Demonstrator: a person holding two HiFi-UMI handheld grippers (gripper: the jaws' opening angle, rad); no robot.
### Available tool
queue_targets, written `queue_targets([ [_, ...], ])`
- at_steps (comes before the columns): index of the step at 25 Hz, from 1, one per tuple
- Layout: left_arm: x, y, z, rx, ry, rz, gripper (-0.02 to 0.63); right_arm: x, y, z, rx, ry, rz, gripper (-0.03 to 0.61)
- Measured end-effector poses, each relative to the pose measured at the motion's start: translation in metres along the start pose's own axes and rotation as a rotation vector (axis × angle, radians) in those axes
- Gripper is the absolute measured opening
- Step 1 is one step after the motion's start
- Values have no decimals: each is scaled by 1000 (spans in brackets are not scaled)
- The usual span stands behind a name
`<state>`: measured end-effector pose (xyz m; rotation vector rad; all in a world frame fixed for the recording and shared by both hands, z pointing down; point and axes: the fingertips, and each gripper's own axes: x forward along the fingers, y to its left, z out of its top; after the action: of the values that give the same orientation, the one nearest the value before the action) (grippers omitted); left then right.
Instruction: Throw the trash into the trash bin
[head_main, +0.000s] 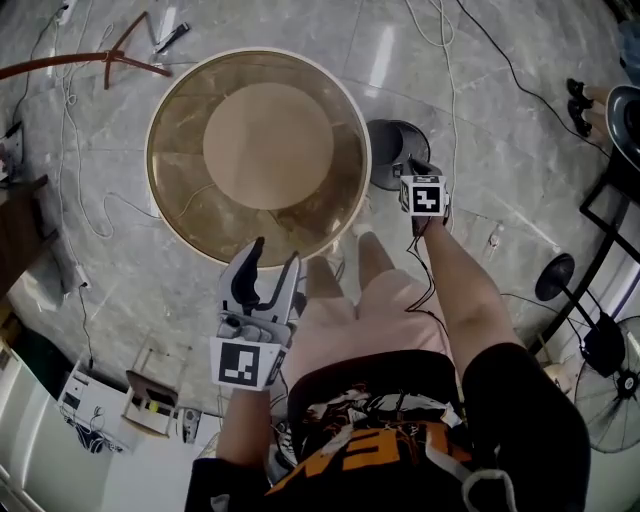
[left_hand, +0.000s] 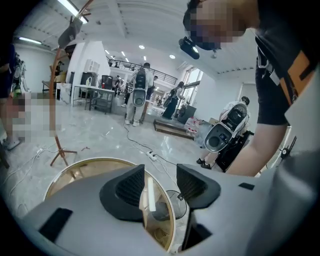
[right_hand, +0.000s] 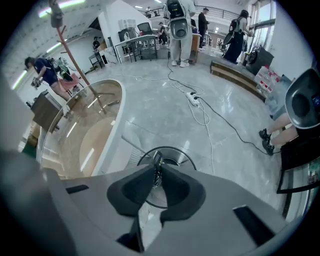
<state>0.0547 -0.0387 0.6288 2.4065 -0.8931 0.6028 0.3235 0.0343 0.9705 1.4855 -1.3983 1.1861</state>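
The trash bin (head_main: 392, 152), a dark round wire basket, stands on the marble floor just right of the round table. My right gripper (head_main: 422, 180) hangs over the bin's near rim and points steeply down. In the right gripper view its jaws (right_hand: 156, 170) are nearly together on a thin dark scrap of trash (right_hand: 158, 161), with the bin's ring (right_hand: 186, 156) right beneath. My left gripper (head_main: 268, 265) is at the table's near edge with its jaws spread and nothing between them (left_hand: 160, 172); the table rim and the bin (left_hand: 174, 199) show through the gap.
The round glass-topped table (head_main: 168, 205) fills the upper middle of the head view. Cables trail over the floor (head_main: 440, 40). A fan (head_main: 612, 352) and a round stand base (head_main: 555, 276) are at the right, boxes (head_main: 150, 405) at the lower left. People stand far off (left_hand: 137, 95).
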Motion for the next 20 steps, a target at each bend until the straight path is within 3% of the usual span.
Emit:
queue_targets([
  [2, 7, -7, 1, 0, 12, 4, 215, 6, -5, -6, 28, 12, 28, 150],
  [3, 9, -11, 2, -8, 11, 3, 215, 7, -9, -7, 39, 16, 31, 167],
  [14, 14, -25, 14, -29, -17, 10, 215, -8, -22, 7, 21, -39, 55, 169],
  [20, -5, -20, 33, -19, -67, 30, 215, -48, 19, 56, -45, -167, 139, 149],
])
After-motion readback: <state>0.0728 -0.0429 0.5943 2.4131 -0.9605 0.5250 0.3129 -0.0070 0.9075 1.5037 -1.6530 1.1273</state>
